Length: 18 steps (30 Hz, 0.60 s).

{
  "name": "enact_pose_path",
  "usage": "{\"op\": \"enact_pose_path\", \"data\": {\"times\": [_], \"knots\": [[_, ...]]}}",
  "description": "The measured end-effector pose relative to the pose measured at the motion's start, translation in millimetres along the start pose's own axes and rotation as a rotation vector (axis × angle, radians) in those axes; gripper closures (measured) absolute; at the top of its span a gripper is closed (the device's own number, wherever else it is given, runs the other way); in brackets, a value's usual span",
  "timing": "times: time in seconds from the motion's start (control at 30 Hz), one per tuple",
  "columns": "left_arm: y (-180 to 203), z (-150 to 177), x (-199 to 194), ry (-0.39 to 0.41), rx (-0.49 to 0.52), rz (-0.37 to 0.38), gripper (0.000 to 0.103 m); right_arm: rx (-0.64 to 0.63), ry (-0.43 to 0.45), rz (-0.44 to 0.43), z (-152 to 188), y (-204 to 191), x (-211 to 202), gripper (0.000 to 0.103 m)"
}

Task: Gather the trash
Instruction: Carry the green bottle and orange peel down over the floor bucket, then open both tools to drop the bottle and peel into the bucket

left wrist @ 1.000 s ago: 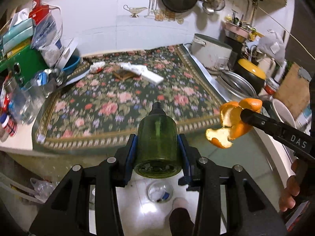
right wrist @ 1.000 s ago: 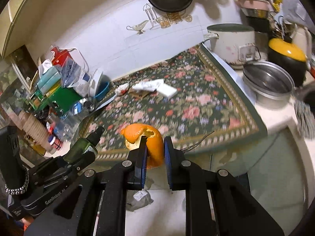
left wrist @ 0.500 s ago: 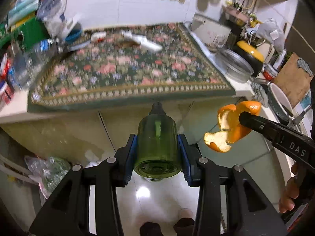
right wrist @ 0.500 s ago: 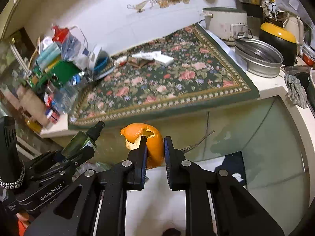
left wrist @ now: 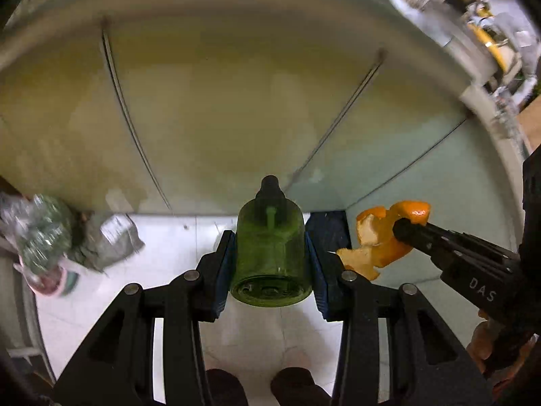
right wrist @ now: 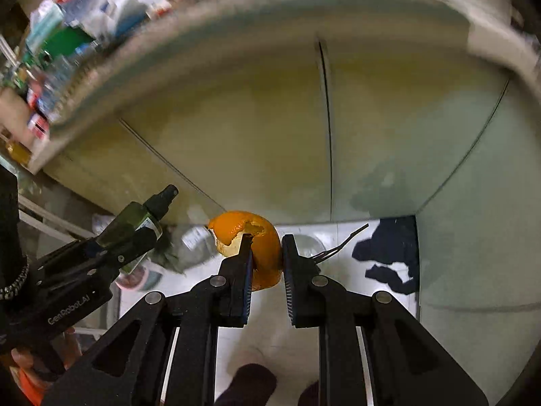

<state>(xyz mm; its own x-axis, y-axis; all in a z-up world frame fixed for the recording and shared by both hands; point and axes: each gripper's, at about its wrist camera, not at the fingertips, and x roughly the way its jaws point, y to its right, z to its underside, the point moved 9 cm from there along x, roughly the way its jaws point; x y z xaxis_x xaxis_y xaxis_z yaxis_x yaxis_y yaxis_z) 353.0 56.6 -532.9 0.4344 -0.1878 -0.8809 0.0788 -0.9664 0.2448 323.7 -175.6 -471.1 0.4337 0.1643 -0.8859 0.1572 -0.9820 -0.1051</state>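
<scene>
My left gripper (left wrist: 270, 250) is shut on a green spray bottle (left wrist: 270, 253) with a black nozzle, held out over the floor in front of the cabinet doors. The bottle also shows in the right wrist view (right wrist: 135, 223). My right gripper (right wrist: 267, 253) is shut on a piece of orange peel (right wrist: 260, 240). In the left wrist view the peel (left wrist: 382, 240) hangs just right of the bottle. A trash bag (left wrist: 44, 240) with crumpled waste sits on the floor at the left, below both grippers.
Pale cabinet doors (left wrist: 236, 118) fill the view ahead, under the counter edge (right wrist: 169, 34). The white tiled floor (left wrist: 175, 247) lies below. A dark cloth (right wrist: 389, 253) lies on the floor at the right. The person's feet (left wrist: 263, 389) show at the bottom.
Both grippers have dropped from counter height to below the counter edge, still holding the bottle and the peel. The flowered mat has left view; the floor and trash bag are closer.
</scene>
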Motion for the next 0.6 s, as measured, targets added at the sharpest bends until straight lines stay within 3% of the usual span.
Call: {"op": "enact_pose_path", "data": {"times": [0.2, 0.4, 0.47, 0.6], "knots": [[-37, 46, 94, -0.096, -0.061, -0.028, 0.062, -0.029, -0.079, 0.034, 33, 27, 97, 0.088], [-70, 66, 145, -0.145, -0.100, -0.049, 0.062, -0.056, -0.124, -0.003, 42, 25, 166, 0.085], [-74, 69, 159, -0.158, -0.103, -0.053, 0.062, -0.063, -0.132, -0.027, 41, 21, 178, 0.079], [-70, 71, 182, -0.196, -0.112, -0.017, 0.062, -0.023, -0.135, -0.069, 35, 22, 186, 0.056]]}}
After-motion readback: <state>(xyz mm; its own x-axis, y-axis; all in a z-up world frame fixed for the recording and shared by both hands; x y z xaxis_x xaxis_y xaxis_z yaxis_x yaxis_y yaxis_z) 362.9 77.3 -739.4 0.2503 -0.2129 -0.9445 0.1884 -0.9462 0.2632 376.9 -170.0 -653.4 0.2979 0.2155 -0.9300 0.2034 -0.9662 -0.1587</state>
